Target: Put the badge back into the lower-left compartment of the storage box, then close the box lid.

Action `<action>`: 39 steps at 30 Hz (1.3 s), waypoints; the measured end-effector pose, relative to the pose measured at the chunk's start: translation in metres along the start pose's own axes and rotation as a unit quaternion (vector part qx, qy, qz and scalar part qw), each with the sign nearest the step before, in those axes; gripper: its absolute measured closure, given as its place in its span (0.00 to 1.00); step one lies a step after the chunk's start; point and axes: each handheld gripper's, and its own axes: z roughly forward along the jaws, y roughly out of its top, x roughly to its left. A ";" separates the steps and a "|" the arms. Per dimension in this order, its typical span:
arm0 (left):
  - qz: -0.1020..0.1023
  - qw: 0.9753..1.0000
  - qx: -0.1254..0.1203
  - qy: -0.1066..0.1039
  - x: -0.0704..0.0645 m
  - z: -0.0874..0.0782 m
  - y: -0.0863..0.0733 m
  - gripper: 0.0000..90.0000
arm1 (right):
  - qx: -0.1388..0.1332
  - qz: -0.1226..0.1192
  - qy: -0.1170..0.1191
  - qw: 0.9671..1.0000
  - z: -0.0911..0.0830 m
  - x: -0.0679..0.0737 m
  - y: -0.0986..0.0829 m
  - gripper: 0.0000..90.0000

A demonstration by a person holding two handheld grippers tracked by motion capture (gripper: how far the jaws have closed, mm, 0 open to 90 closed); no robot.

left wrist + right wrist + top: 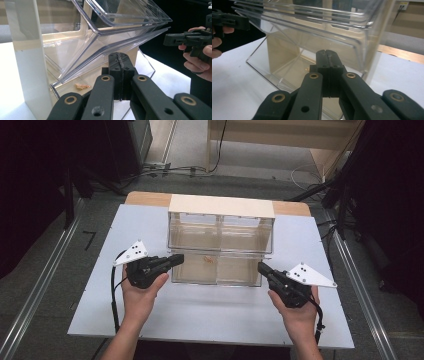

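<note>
A: Why does each gripper sit at a front corner of the bin (216, 270)?

B: It looks like a 2-handed move. The left gripper (176, 259) is at the bin's 9 o'clock end, the right gripper (261, 267) at 3 o'clock — both at the tilted-out lower drawer.

A: Are the jaws holding anything?

B: No. In each gripper view the 2 jaws are pressed together, nothing between them — closed tips make blunt pushers, I'd judge.

A: And the bin?

B: Mid-table, its wooden back (221, 205) toward 12 o'clock, 2 drawers above. A small orange scrap (209, 260) lies in the lower drawer.
</note>
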 end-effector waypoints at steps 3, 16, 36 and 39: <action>0.001 1.000 0.001 0.001 0.000 -0.001 0.000 1.00 | -0.002 0.006 -0.006 1.000 -0.003 -0.005 0.000 0.97; -0.004 1.000 0.002 -0.002 0.002 -0.003 -0.001 1.00 | -0.008 0.022 -0.003 1.000 -0.007 -0.014 0.000 0.97; -0.005 1.000 0.017 0.002 0.003 -0.009 -0.006 1.00 | 0.000 0.014 0.023 1.000 -0.004 -0.011 -0.005 0.97; -0.005 1.000 0.017 0.002 0.002 -0.010 -0.008 1.00 | 0.001 0.015 0.024 1.000 -0.005 -0.012 -0.007 0.97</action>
